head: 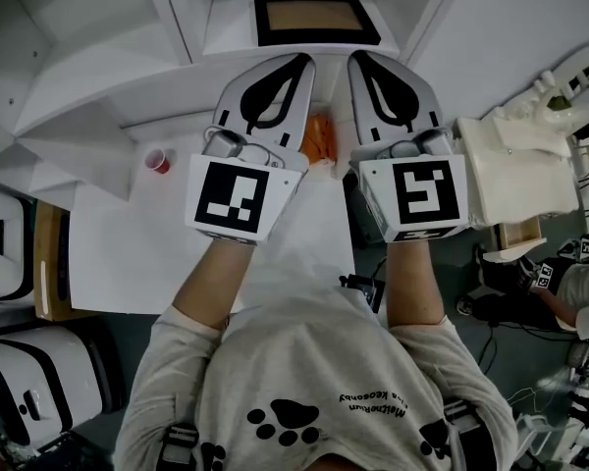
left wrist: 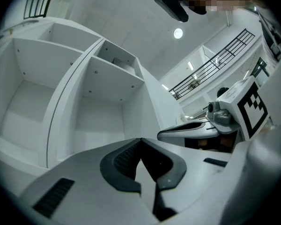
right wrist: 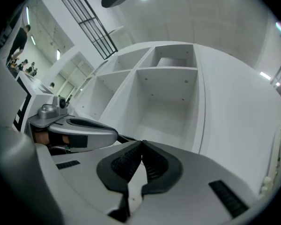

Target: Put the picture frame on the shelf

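Observation:
The picture frame (head: 316, 20), black-edged with a brown panel, lies flat on a white board of the shelf unit (head: 108, 57), just beyond both grippers. My left gripper (head: 304, 62) and right gripper (head: 358, 59) are held side by side in front of it, pointing at the shelf. In the left gripper view the left gripper (left wrist: 140, 142) has its pads together with nothing between them. The right gripper (right wrist: 141, 144) in its own view is likewise shut and empty. White shelf compartments (right wrist: 166, 102) fill the view behind the tips.
An orange object (head: 321, 137) shows between the two grippers below. A red cup (head: 157, 160) stands on the white table (head: 128, 253) at left. A white box (head: 515, 170) sits to the right, white cases (head: 10, 243) at far left, and a person (head: 579, 287) at lower right.

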Demonstrator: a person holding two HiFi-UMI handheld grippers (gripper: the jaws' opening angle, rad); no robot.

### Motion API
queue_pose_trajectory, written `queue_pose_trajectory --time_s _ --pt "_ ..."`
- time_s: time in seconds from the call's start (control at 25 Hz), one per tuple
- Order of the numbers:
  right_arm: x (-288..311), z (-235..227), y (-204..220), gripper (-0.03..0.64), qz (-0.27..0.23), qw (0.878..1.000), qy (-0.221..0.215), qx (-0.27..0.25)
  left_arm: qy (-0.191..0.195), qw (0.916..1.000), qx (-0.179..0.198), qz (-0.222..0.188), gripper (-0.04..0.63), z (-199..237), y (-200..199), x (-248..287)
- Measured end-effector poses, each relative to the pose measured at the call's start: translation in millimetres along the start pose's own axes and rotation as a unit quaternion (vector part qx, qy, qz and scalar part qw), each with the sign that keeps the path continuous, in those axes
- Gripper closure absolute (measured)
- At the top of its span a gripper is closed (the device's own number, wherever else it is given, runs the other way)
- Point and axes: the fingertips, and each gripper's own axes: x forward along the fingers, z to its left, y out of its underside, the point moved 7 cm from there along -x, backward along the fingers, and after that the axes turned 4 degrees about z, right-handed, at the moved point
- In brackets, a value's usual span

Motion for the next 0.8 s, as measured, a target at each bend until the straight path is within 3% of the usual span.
queue_pose_trajectory --time_s 0.8 --pt "-114.0 40.4 31.1 0.584 -0.047 0.991 -0.035 0.124 -0.014 0.9993 -0.027 0.019 0.575 -80.1 3.5 -87.8"
